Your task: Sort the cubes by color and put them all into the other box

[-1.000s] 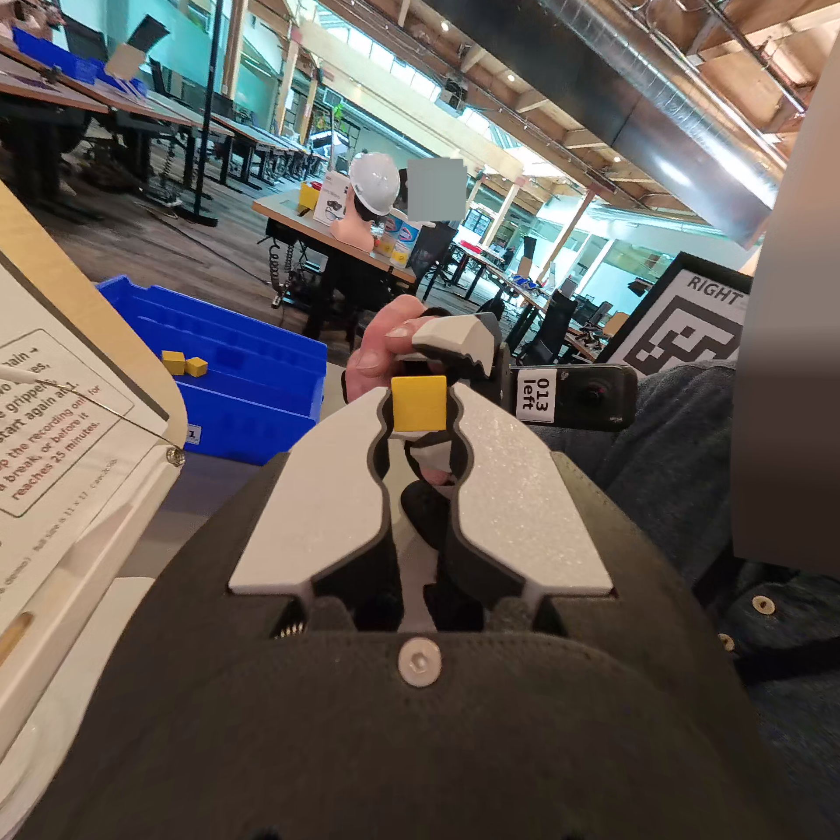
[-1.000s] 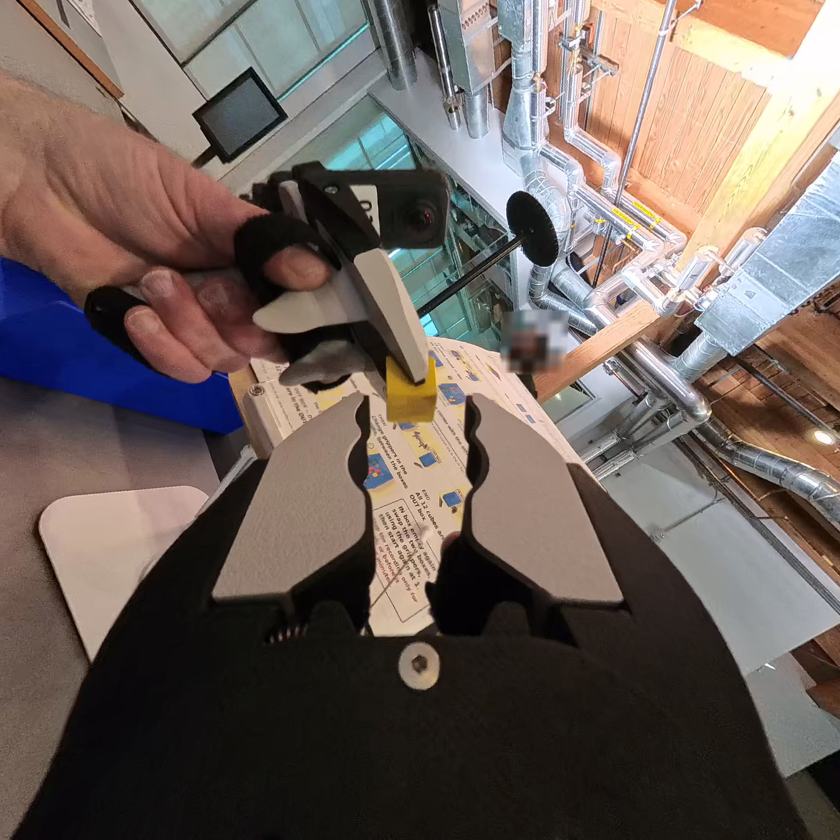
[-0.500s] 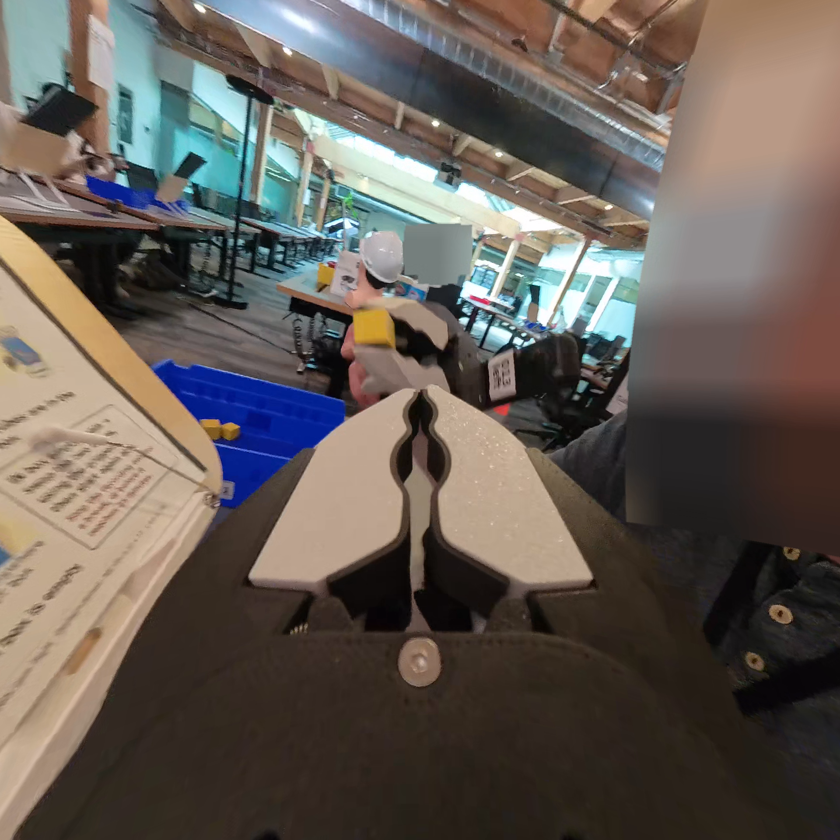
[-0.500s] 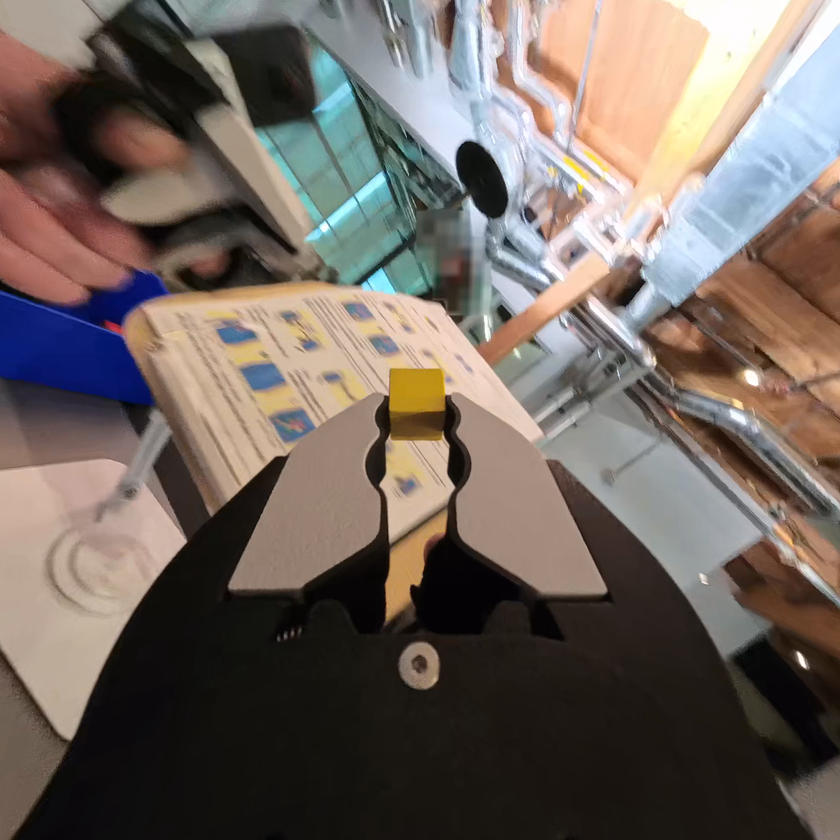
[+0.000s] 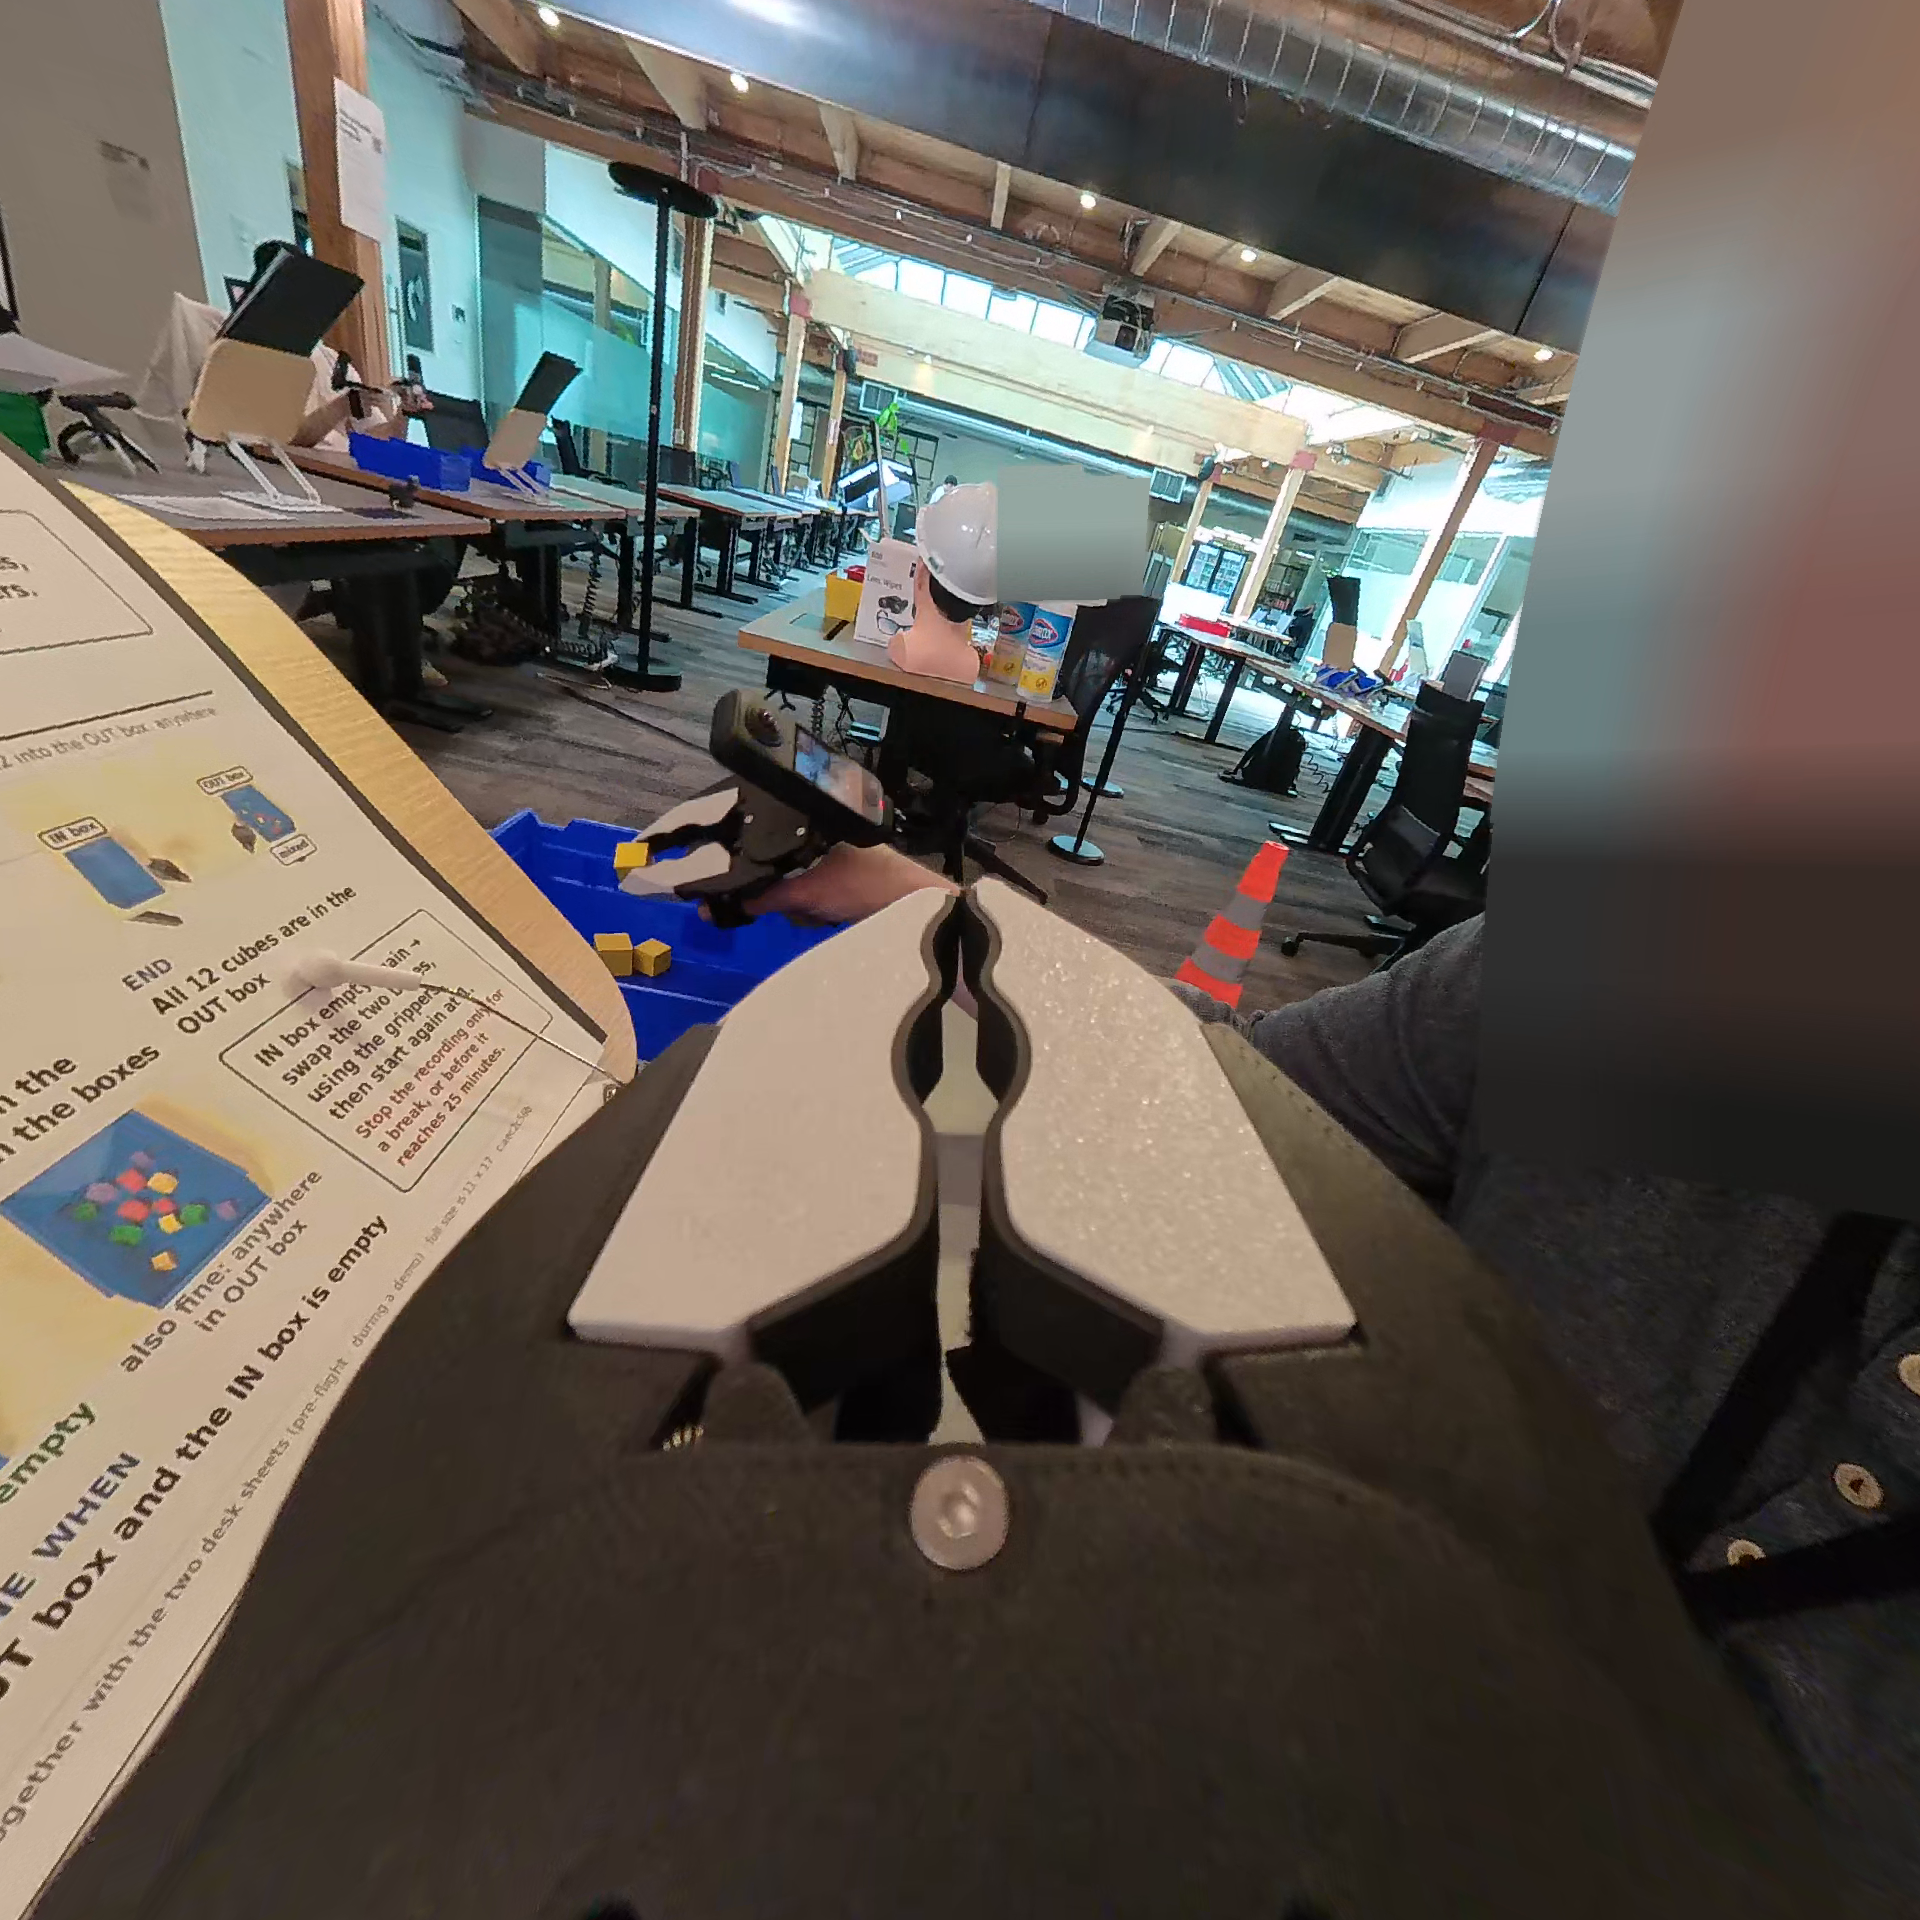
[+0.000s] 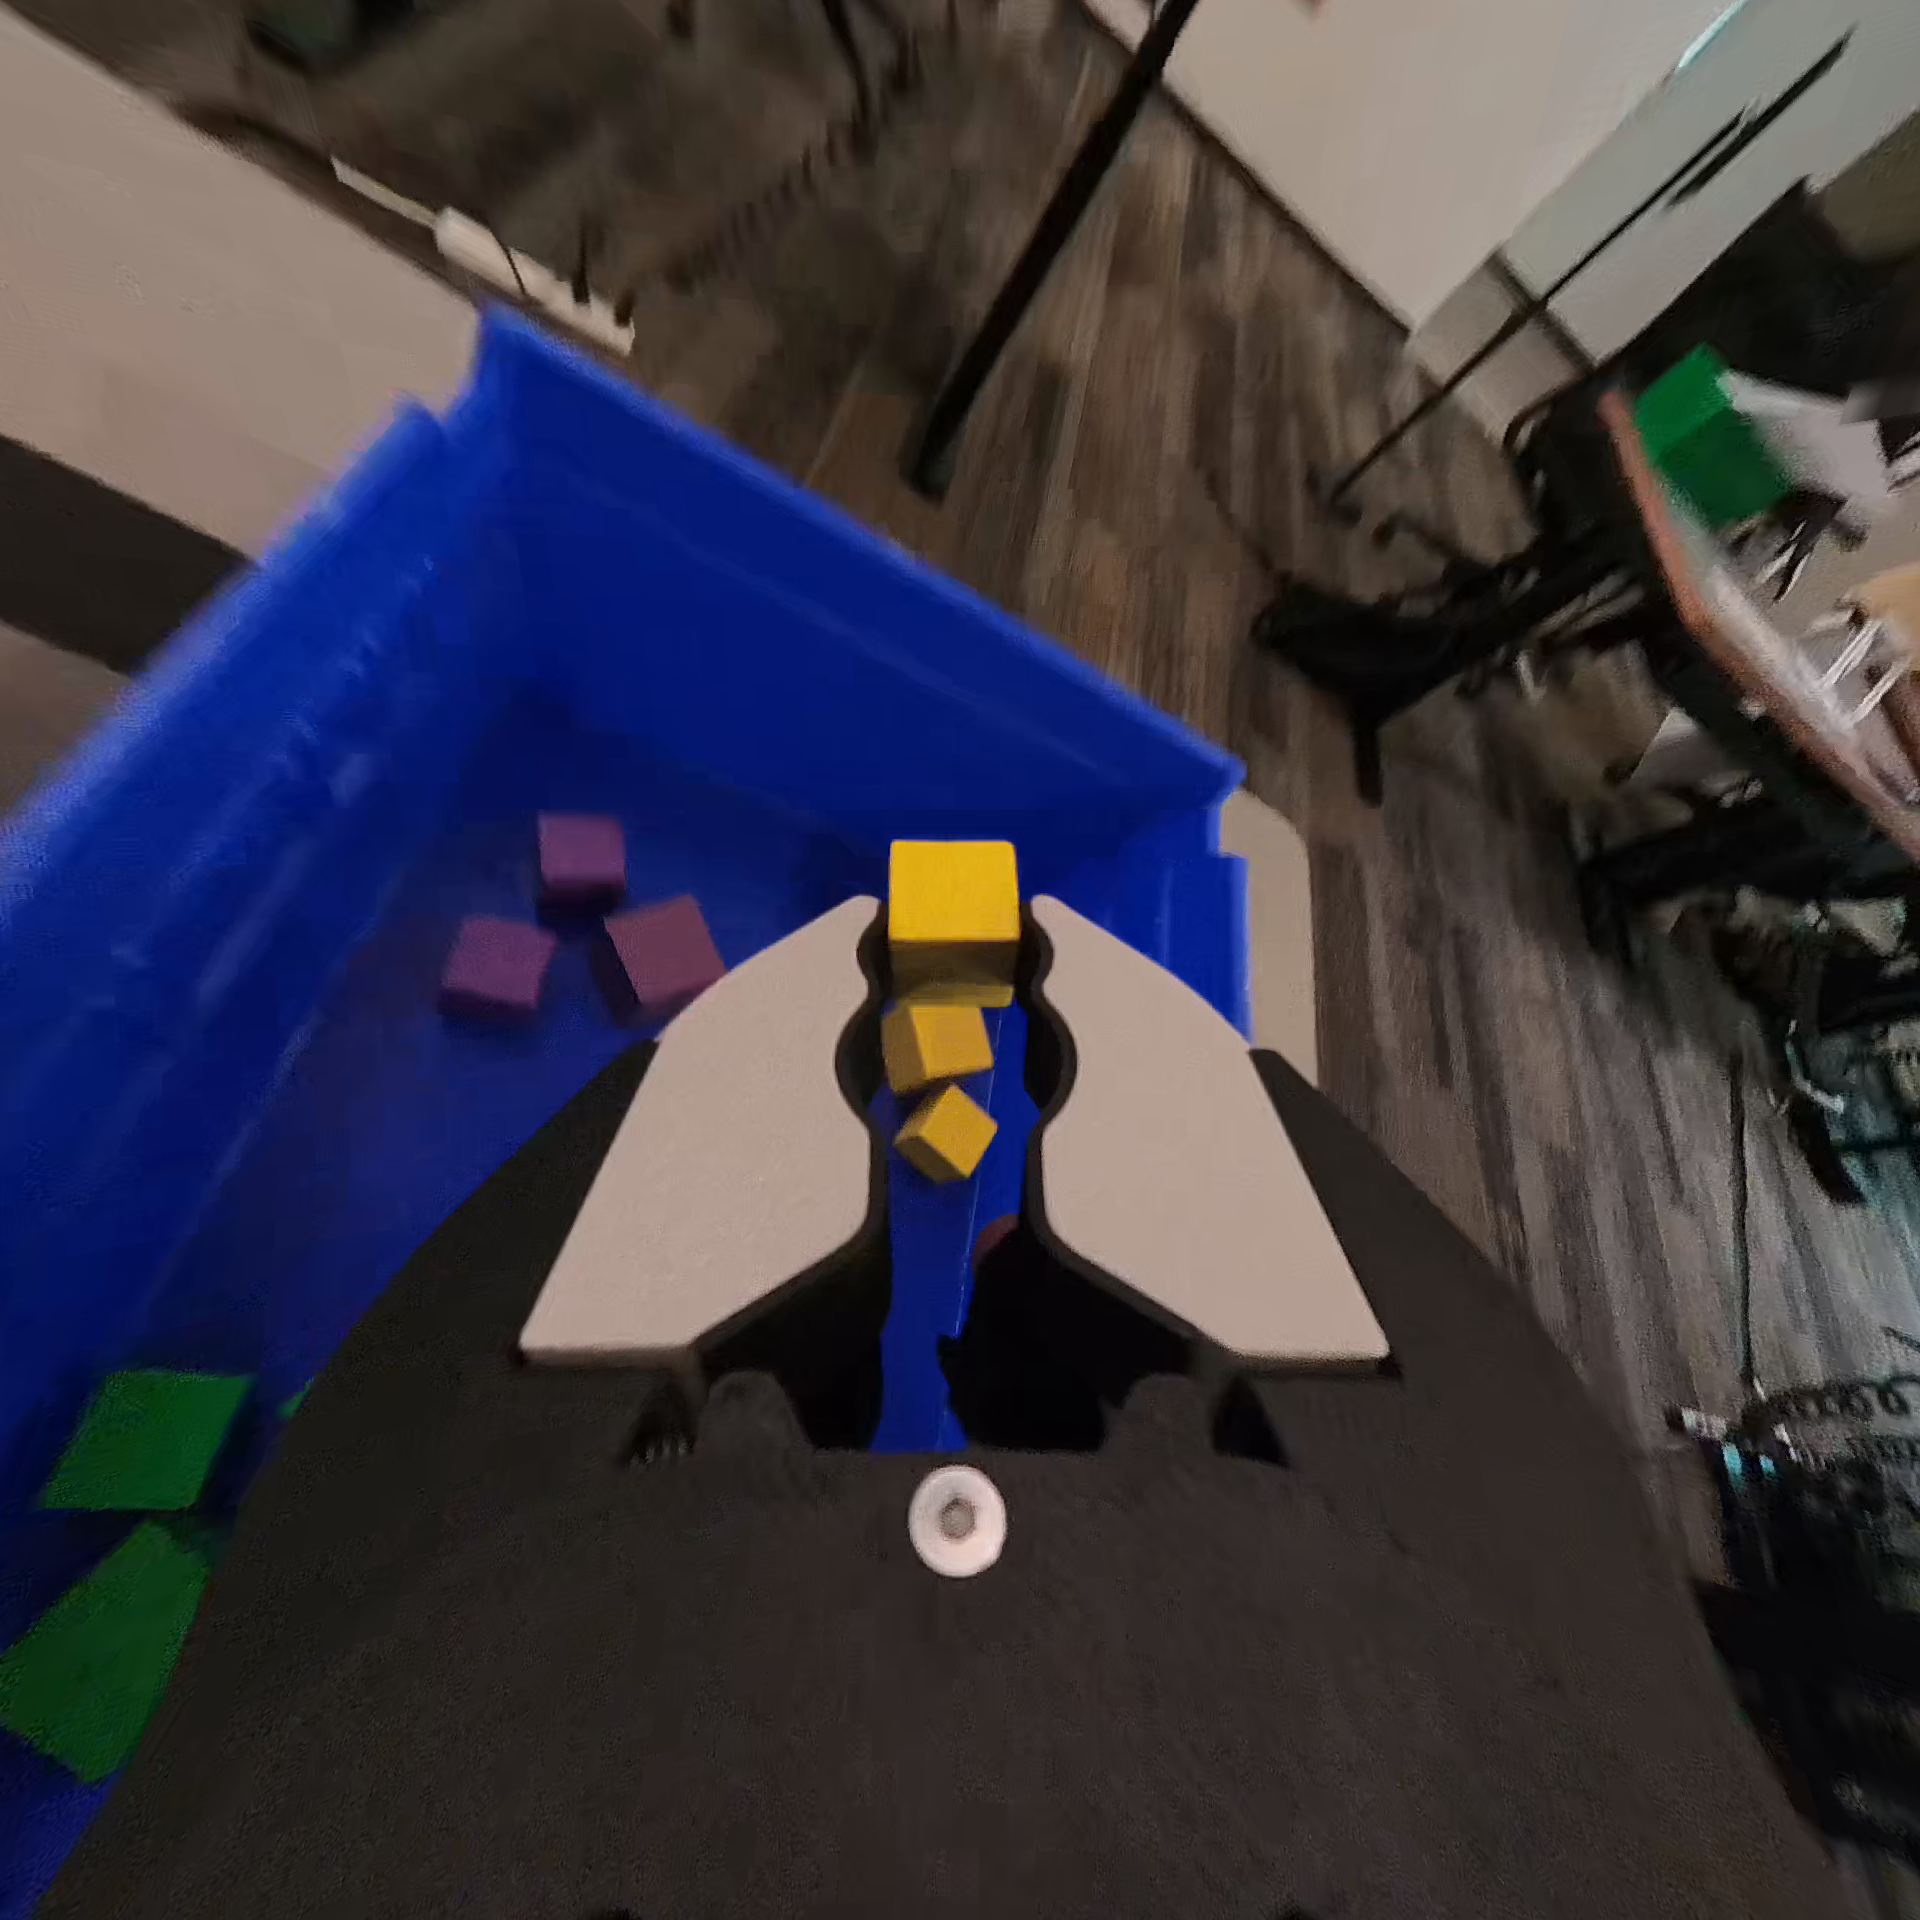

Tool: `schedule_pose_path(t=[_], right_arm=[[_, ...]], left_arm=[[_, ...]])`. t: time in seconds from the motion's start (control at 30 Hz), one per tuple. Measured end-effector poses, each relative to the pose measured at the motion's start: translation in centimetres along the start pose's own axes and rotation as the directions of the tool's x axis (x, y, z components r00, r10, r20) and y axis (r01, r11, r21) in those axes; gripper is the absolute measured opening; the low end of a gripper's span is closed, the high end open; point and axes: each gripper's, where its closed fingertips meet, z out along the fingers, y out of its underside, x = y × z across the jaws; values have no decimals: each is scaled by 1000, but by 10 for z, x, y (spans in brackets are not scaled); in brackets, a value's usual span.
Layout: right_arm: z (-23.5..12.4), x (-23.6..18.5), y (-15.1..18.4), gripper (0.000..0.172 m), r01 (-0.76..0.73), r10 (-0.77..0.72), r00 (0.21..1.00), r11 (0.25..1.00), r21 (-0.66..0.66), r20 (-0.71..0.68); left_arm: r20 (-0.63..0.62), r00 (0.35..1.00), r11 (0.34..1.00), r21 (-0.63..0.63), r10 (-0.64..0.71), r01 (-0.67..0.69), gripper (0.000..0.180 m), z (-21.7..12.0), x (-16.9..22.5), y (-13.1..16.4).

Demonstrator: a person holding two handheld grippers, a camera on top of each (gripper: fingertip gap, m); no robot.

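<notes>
While the right gripper point(image 6: 954, 914) clenched a yellow cube point(image 6: 952, 904) at frame centre above the blue box point(image 6: 727, 623), the left gripper point(image 5: 961, 904) sat closed, empty. Released off-target, the cube could bounce toward the purple cubes point(image 6: 582, 935), mixing colours.

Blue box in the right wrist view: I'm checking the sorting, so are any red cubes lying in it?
No: the blue box shows only purple cubes, yellow cubes and green cubes.

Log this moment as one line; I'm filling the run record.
right gripper: shut on yellow cube | over blue box | left gripper: shut, empty
</notes>
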Motion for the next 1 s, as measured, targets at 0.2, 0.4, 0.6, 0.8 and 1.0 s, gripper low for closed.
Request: schedule_pose_path(t=[0.2, 0.4, 0.6, 0.8, 1.0], right_arm=[[33, -13, 54, 23, -15, 27, 998, 980, -198, 56], [50, -24, 87, 23, -1, 30, 996, 950, -312, 88], [57, -21, 94, 34, 44, -34, 999, 938, -345, 36], [36, -8, 59, 33, 39, -41, 999, 966, -256, -2], [-16, 15, -17, 26, -59, 60, 997, 998, 18, -45]], left_arm=[[7, 1000, 1000, -16, 3, -2, 0, 2, -3, 5], [6, 1000, 1000, -27, 11, -10, 0, 3, -2, 7], [0, 1000, 999, -40, 9, -9, 0, 5, -2, 9], [22, 999, 998, -49, 30, -29, 0, -1, -5, 7], [145, 986, 996, -25, 86, -83, 0, -31, -22, -12]])
